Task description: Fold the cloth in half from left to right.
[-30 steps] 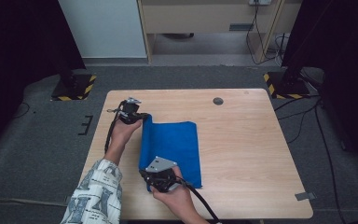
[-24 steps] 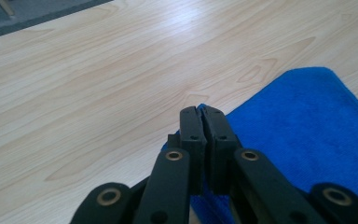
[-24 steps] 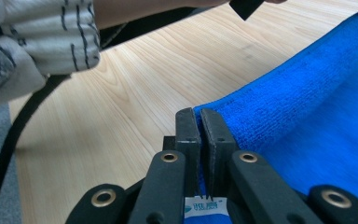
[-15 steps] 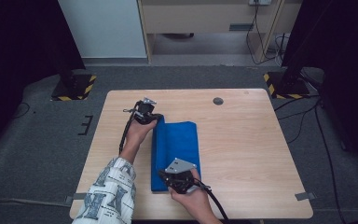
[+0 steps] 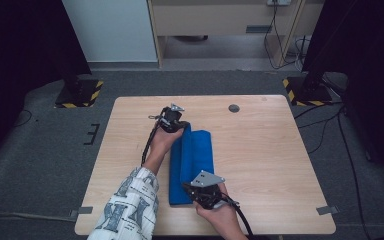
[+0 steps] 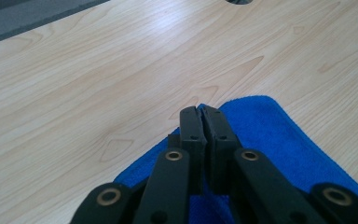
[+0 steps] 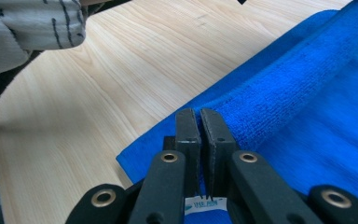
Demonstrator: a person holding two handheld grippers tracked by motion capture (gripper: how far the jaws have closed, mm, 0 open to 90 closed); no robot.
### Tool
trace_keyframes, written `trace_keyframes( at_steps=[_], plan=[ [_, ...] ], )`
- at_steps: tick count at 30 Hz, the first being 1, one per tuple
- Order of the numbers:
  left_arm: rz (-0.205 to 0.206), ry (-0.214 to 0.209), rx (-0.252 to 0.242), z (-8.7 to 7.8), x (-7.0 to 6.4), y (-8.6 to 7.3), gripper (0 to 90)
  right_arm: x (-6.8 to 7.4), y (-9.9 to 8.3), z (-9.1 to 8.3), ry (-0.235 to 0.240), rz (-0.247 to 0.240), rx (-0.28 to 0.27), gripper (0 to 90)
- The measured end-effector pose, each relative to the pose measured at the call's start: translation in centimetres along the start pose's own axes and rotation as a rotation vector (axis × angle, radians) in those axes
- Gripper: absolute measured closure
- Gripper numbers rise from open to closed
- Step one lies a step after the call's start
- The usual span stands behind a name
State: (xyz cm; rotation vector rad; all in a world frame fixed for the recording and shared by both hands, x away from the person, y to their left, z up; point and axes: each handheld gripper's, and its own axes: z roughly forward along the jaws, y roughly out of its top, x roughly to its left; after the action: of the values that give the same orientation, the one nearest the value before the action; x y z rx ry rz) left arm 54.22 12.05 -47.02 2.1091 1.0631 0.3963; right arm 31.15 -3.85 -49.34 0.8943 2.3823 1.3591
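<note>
Mid-fold: both grippers pinch the left edge of the blue towel point(image 5: 192, 160) and carry it over toward the right.

From the high view I see the towel lying lengthwise in the middle of the wooden table point(image 5: 270, 165), my left gripper point(image 5: 172, 120) at its far corner and my right gripper point(image 5: 200, 189) at the near one, the lifted edge standing as a ridge. In the left gripper view the jaws are pressed together on the towel's far corner point(image 6: 261, 126); only a sliver is caught, so I judge it could slip out if I pull unevenly. The right gripper view adds what the overhead cannot: jaws clamped on the hem beside a white label point(image 7: 206, 203), the fold point(image 7: 298, 79) rolling thick, and my patterned sleeve point(image 7: 28, 28) close by, which could snag the cloth.
</note>
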Motion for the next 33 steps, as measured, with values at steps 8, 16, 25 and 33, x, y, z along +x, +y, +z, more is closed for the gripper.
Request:
trace_keyframes(
  at_steps=[8,16,25,33],
  plan=[
    [0.004,-0.002,0.019,1.6,-1.1,0.3,87.2,-1.2,-1.0,-1.1,-0.021,0.016,0.007,86.7],
    [-0.016,-0.016,0.02,2.7,-1.5,0.4,87.1,-1.7,-1.8,-1.6,-0.025,0.027,0.014,86.6],
    [-0.006,-0.032,0.018,3.3,-2.3,0.6,87.3,-2.0,-1.7,-2.3,-0.024,0.028,0.023,86.6],
    [-0.007,-0.034,0.026,4.1,-2.8,0.7,87.4,-2.7,-2.4,-2.3,-0.032,0.049,0.03,86.4]
  ],
)
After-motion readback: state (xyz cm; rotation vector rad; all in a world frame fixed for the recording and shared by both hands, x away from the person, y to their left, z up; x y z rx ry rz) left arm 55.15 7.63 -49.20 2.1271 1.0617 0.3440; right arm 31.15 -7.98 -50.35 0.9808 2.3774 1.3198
